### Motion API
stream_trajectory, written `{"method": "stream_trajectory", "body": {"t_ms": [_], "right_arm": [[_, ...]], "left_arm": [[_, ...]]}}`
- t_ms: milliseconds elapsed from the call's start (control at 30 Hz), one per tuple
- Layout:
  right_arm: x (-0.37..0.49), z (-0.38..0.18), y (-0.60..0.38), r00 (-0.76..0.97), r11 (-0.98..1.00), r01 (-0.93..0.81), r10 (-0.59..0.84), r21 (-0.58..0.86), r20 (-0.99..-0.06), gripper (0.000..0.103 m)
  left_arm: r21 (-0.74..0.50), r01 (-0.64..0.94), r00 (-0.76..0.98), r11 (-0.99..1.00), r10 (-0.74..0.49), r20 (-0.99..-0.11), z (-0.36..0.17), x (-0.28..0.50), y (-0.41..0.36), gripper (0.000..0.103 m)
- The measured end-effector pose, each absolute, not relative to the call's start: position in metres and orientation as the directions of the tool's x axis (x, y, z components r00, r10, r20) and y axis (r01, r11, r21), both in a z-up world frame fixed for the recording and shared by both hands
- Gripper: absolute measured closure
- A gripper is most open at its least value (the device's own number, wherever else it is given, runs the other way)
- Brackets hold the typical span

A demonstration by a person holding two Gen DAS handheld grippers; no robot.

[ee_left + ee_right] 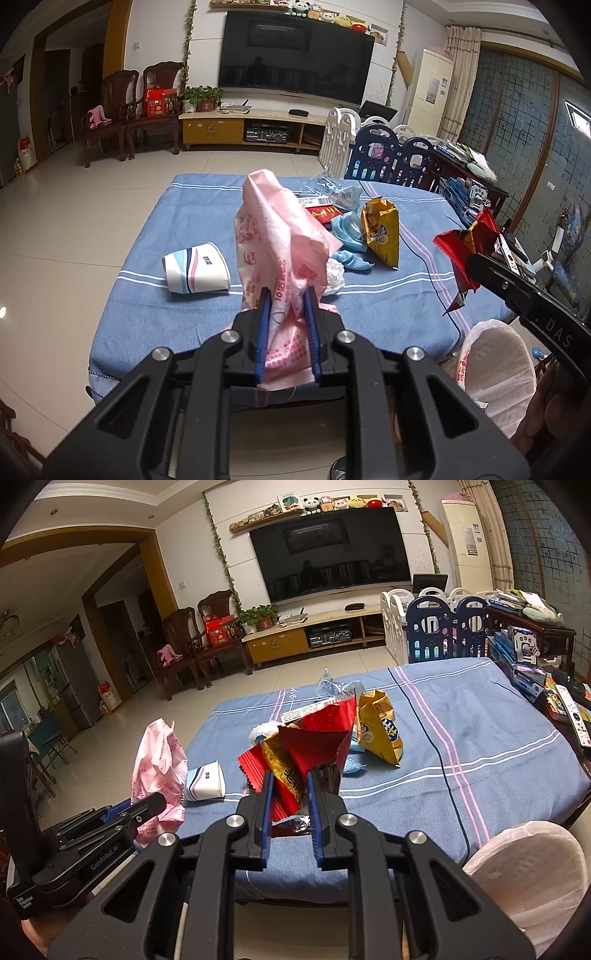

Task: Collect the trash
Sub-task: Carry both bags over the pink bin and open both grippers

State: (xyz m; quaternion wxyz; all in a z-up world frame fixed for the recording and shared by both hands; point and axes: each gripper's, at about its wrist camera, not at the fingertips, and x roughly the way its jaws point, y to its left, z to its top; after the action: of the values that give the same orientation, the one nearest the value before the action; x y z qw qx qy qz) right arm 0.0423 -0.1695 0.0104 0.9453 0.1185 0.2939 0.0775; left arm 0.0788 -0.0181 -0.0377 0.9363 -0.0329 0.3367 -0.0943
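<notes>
The left gripper (286, 295) is clamped narrow on a pink printed plastic bag (275, 236), which stands up from between its blue pads. The right gripper (290, 779) is clamped narrow on a red snack wrapper (317, 734) with a gold panel. Both loads are held above the near edge of the table, which is covered by a blue striped cloth (498, 738).

Step in hand, as judged: transfer of gripped trash to the bin. A bin lined with a pale bag (532, 867) stands off the near right corner of the table, just beside the right gripper and farther from the left one.

Trash not yet collected lies on the cloth: a paper cup (195, 269) on its side, a yellow snack bag (382, 230), crumpled blue material (349, 236), a white tissue wad (334, 275), a flat red packet (325, 212) and clear wrapping (332, 188) behind it.

Next move calls for carrying each gripper over the bin mouth and opening the jaws there. The wrapper is closer and should go first. A dark cable (439, 753) crosses the cloth; keep clear of it.
</notes>
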Motion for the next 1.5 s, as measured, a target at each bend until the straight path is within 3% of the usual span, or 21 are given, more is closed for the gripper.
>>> {"method": "stream_trajectory", "body": {"t_ms": [433,567,800,1000,1133,1167,1233,1267,1300,1333,1400,1500], "right_arm": [[0.042,0.012,-0.17,0.815,0.96,-0.077,0.217,0.271,-0.537,0.085],[0.039,0.013,-0.175,0.829,0.955,-0.07,0.216,0.289,-0.515,0.085],[0.0,0.035,-0.239,0.877,0.936,0.012,0.159,0.351,-0.453,0.085],[-0.062,0.024,-0.313,0.85,0.943,0.142,0.04,0.302,-0.525,0.085],[-0.094,0.007,-0.344,0.815,0.945,0.221,-0.043,0.242,-0.577,0.085],[-0.101,0.002,-0.351,0.802,0.941,0.245,-0.063,0.232,-0.594,0.085],[-0.107,-0.006,-0.359,0.782,0.934,0.282,-0.092,0.219,-0.616,0.08],[-0.111,-0.011,-0.364,0.769,0.927,0.309,-0.112,0.214,-0.63,0.075],[-0.111,-0.013,-0.367,0.763,0.923,0.318,-0.113,0.218,-0.636,0.064],[-0.114,-0.015,-0.37,0.763,0.918,0.324,-0.112,0.228,-0.636,0.059],[-0.115,-0.013,-0.371,0.772,0.911,0.338,-0.125,0.236,-0.623,0.046],[-0.109,-0.005,-0.364,0.791,0.915,0.315,-0.106,0.252,-0.603,0.042]], "left_arm": [[-0.125,0.161,0.751,0.979,-0.204,-0.628,-0.038,0.081,-0.02,0.084],[-0.147,0.212,0.746,0.966,-0.257,-0.615,-0.037,0.079,-0.027,0.084],[-0.148,0.479,0.663,0.866,-0.467,-0.586,-0.038,0.065,-0.091,0.084],[-0.16,0.749,0.444,0.643,-0.666,-0.599,-0.047,0.046,-0.168,0.082],[-0.117,0.881,0.296,0.458,-0.727,-0.62,-0.058,0.022,-0.222,0.082],[-0.122,0.9,0.258,0.419,-0.736,-0.626,-0.061,0.017,-0.234,0.079],[-0.092,0.923,0.233,0.374,-0.732,-0.64,-0.068,0.008,-0.252,0.063],[-0.06,0.926,0.248,0.372,-0.721,-0.648,-0.071,0.003,-0.258,0.039],[-0.016,0.922,0.284,0.386,-0.706,-0.648,-0.074,-0.001,-0.262,0.028],[0.013,0.915,0.317,0.403,-0.699,-0.641,-0.074,-0.002,-0.261,0.018],[0.019,0.898,0.354,0.44,-0.695,-0.626,-0.068,0.005,-0.252,0.017],[-0.006,0.83,0.449,0.558,-0.675,-0.586,-0.056,0.026,-0.23,0.008]]}}
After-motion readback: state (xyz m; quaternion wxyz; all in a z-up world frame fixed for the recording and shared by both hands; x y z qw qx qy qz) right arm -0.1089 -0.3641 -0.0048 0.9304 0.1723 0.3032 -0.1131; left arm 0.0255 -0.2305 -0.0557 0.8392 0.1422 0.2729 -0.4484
